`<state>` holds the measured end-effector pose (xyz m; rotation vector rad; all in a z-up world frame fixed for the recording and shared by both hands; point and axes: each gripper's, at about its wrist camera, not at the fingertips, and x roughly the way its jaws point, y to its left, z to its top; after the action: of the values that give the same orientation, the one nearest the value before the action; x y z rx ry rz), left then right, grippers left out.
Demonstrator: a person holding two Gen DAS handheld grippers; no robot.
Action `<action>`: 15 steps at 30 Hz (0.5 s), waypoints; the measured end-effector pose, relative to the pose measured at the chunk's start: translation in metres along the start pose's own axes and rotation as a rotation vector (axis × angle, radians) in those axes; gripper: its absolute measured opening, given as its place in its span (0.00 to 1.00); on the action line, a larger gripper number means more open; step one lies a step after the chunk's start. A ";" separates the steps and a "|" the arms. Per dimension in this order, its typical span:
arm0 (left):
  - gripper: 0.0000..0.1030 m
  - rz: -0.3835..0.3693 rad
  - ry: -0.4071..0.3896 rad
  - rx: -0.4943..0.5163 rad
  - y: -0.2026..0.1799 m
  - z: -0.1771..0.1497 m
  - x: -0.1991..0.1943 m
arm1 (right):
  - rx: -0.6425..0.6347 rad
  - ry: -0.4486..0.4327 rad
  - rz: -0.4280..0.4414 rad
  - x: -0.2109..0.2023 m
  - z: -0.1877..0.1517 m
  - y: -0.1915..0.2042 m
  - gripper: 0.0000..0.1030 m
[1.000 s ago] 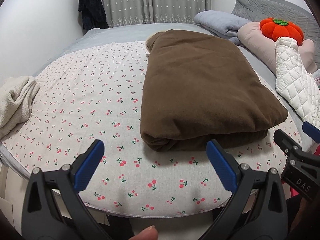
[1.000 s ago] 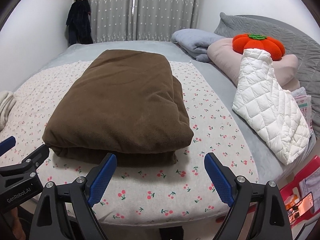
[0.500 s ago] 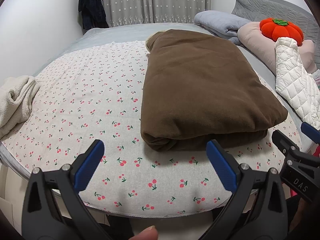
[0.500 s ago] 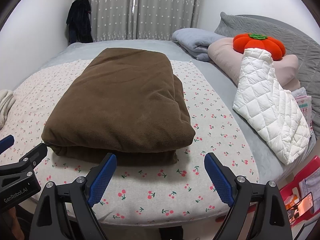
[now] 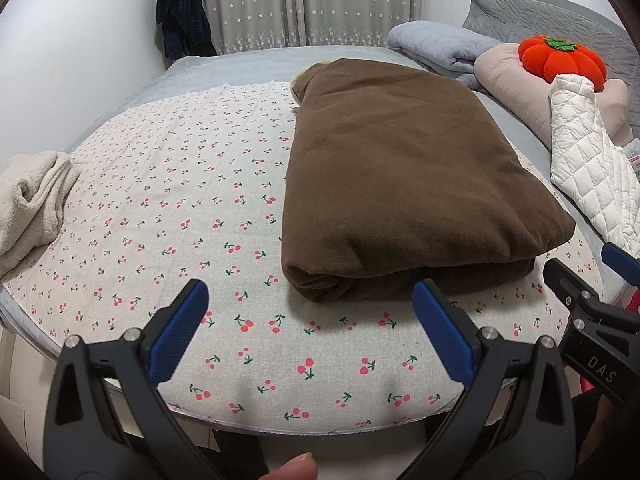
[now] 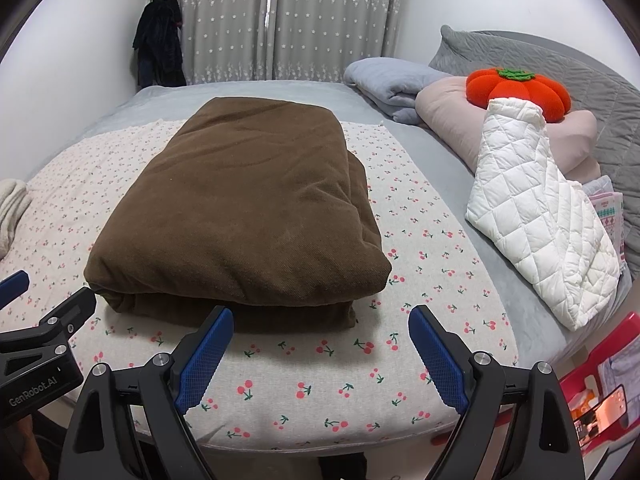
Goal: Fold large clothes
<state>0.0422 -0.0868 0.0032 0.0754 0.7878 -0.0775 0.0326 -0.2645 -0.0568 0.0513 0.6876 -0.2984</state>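
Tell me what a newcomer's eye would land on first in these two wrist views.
First, the folded brown garment, a thick bundle in the middle of the cherry-print sheet on the bed. Next, the bright orange pumpkin cushion on the pink pillow at the far right, with a white quilted jacket draped below it. Both grippers, left and right, hang open at the near edge, fingers empty.

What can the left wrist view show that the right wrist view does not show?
Only the left wrist view shows a fingertip at its bottom edge. Only the right shows a phone in a red tray. Both share the folded brown garment, the white quilted piece and both open grippers, left gripper, right gripper.
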 end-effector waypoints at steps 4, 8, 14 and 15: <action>0.99 0.000 0.000 -0.001 0.000 0.000 0.000 | -0.003 0.000 0.001 0.000 0.000 0.000 0.89; 0.99 0.001 0.001 -0.001 -0.001 0.000 0.000 | -0.003 0.001 0.001 0.000 0.000 0.000 0.89; 0.99 -0.002 0.002 0.003 0.000 -0.001 0.000 | -0.009 0.002 0.003 0.000 0.000 0.001 0.89; 0.99 -0.002 0.003 0.003 0.001 -0.001 0.001 | -0.009 0.001 0.003 0.000 0.000 0.001 0.88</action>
<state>0.0422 -0.0861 0.0023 0.0774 0.7903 -0.0810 0.0332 -0.2633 -0.0573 0.0441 0.6901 -0.2927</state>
